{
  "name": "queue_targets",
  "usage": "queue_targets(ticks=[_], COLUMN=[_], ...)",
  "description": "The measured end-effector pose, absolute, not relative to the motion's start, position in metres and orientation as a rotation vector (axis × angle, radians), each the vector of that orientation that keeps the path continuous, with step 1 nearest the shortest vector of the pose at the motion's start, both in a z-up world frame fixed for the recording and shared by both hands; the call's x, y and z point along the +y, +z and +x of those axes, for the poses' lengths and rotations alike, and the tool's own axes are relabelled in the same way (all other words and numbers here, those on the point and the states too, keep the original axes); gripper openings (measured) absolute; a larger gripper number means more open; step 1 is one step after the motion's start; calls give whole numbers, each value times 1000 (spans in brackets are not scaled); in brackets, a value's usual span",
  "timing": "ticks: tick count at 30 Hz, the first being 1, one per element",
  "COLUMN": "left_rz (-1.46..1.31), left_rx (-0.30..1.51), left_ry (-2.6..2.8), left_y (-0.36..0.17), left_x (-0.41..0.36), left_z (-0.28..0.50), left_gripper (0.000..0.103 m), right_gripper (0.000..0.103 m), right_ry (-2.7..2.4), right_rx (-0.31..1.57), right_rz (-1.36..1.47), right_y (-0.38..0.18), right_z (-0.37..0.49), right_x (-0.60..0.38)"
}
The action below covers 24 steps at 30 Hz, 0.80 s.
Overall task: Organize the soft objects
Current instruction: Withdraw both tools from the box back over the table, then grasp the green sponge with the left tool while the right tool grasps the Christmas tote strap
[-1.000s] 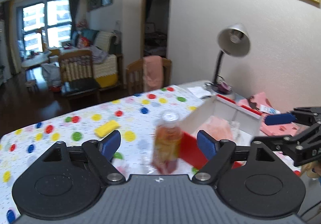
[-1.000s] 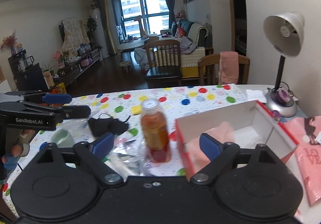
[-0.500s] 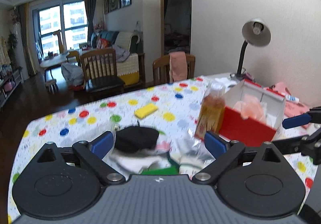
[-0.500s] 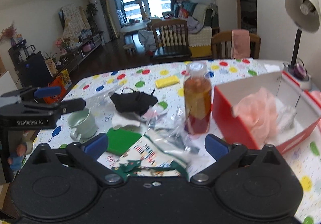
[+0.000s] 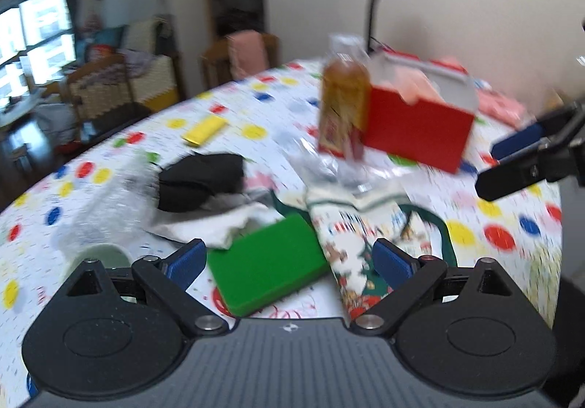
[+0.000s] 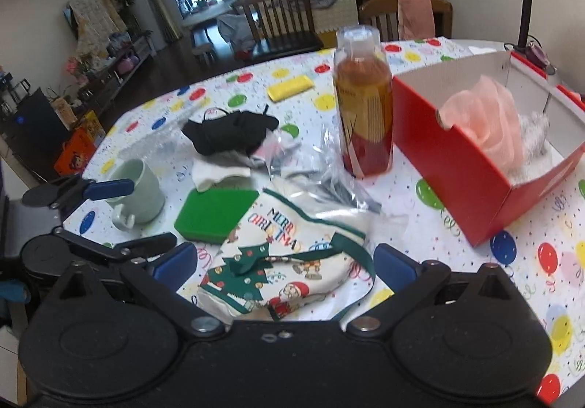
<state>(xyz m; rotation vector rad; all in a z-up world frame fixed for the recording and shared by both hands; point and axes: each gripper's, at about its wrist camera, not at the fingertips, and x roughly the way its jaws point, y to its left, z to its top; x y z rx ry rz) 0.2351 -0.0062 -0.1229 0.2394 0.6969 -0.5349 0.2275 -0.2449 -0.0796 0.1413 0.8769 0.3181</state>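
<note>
A Christmas-print cloth pouch [image 6: 289, 261] with green trim is lying crumpled at the table's near edge, just right of a green sponge [image 6: 215, 212]. Both the left gripper [image 5: 289, 261] and right gripper [image 6: 283, 263] are hanging spread wide and empty, having just been opening. Since a second ago both are sitting lower, bringing the pouch into view.

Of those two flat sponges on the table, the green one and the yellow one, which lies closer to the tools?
The green rectangular sponge; it sits just ahead of the tools, beside the Christmas cloth. The yellow rectangular sponge lies far back, beyond the black mask.

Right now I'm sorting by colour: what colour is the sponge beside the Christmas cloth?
Green sponge, clearest in the right wrist view.
</note>
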Motion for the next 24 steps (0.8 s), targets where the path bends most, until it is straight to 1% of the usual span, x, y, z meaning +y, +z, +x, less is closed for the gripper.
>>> queue_targets(ticks=[6,14,18,21,24], left_rz=[359,498,565,574,596], left_rx=[727,848,876,924,958], left_ry=[-654,-769,-821,-851,-875], left_y=[-137,-158,-162,-167,-172], left_x=[-14,-33,-43,-46,-52], left_z=[259,298,311,322,330], left_gripper=[98,98,98,98,98], right_gripper=[102,99,97,95,89], right_ry=[276,213,216,206,195], right_rx=[917,998,1020,1044,1080], right_rz=[134,218,235,280,362], right_y=[-88,-107,-111,-116,-124], right_z=[231,245,246,250,256], right_x=[-236,-233,-233,-237,-242])
